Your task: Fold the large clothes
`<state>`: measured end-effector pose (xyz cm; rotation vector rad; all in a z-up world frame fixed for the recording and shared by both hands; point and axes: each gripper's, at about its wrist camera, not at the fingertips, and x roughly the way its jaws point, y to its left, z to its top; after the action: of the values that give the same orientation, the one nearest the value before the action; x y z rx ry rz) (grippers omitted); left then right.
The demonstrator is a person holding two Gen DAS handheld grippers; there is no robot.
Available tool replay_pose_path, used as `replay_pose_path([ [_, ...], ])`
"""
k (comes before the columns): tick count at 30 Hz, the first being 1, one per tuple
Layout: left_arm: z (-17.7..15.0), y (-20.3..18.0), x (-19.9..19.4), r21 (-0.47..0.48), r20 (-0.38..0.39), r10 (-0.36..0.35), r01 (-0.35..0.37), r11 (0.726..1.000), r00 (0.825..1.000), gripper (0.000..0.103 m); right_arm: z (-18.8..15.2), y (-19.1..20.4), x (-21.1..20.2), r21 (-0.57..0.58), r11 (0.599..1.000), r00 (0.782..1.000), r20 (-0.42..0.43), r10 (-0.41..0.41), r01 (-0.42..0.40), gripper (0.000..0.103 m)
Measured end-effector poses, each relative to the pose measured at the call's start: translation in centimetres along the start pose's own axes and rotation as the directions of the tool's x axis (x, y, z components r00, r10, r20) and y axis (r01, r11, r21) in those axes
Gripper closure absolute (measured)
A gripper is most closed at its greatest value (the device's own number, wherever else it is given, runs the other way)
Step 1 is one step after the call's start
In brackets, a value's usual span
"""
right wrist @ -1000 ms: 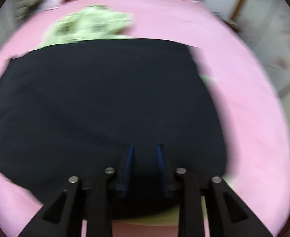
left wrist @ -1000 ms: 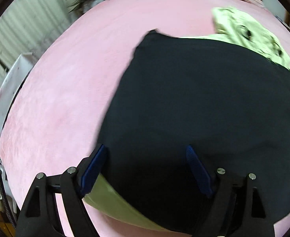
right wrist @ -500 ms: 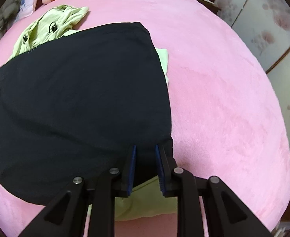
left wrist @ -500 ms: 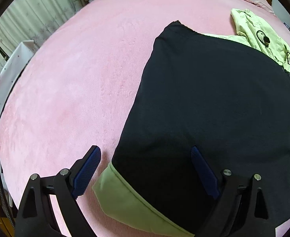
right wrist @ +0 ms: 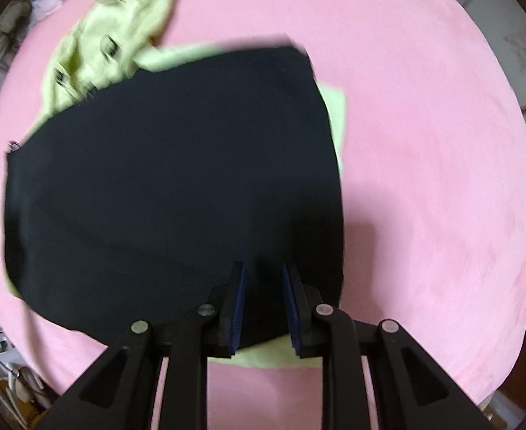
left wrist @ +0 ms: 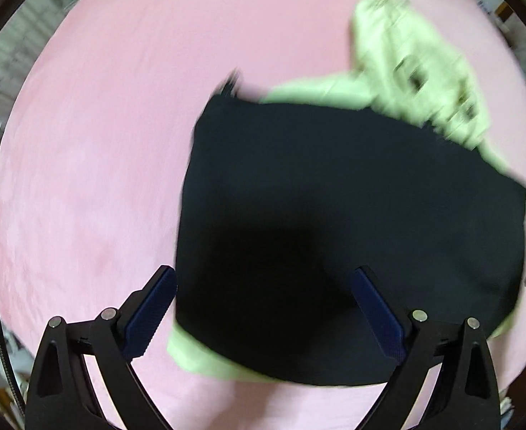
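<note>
Black cloth (left wrist: 352, 215) lies folded over green; my left claw (left wrist: 263, 308) has just been opening, nothing inside, right claw (right wrist: 263, 304) narrow, empty. Next, I grab another edge.

Both of my wrist views: bright, even indoor light, soft and diffuse; its source is outside the pictures.

Glare: none on the pink bedcover (left wrist: 94, 150); small bright glints on the screw heads of my tool's arms.

Shadows: a dark patch on the black garment (left wrist: 334, 215) just ahead of my left gripper (left wrist: 263, 308); a faint one on the pink beside the garment's right edge in the right view, near my right gripper (right wrist: 263, 304).

Blur: motion smear throughout. The pale green garment (right wrist: 112, 43) and its print are streaked, and the black cloth's edges are feathered.

Sharpest: my own gripper frames.

Distortion: strong fisheye bulge, a black circular rim, and room edges bent and indistinct.
</note>
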<state>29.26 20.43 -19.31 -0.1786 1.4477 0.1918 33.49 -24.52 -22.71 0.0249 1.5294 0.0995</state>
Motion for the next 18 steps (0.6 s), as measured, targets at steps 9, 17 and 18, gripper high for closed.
replay_pose_path([
  [9, 11.5, -8.6, -8.8, 0.205, 0.17, -0.158, 0.122, 0.971, 0.973, 0.005, 12.2, 6.3, -11.8, -0.153, 0.984, 0.965, 0.231, 0.128, -0.094, 0.082],
  [17, 20.4, -14.4, -10.3, 0.281, 0.323, -0.16, 0.067, 0.957, 0.933, 0.005, 19.0, 10.2, -16.0, -0.178, 0.972, 0.886, 0.411, 0.214, -0.152, 0.075],
  [18, 21.1, -14.7, -9.6, 0.272, 0.331, -0.16, 0.068, 0.96, 0.93, 0.005, 19.9, 10.2, -15.5, -0.171, 0.972, 0.878, 0.424, 0.222, -0.163, 0.072],
])
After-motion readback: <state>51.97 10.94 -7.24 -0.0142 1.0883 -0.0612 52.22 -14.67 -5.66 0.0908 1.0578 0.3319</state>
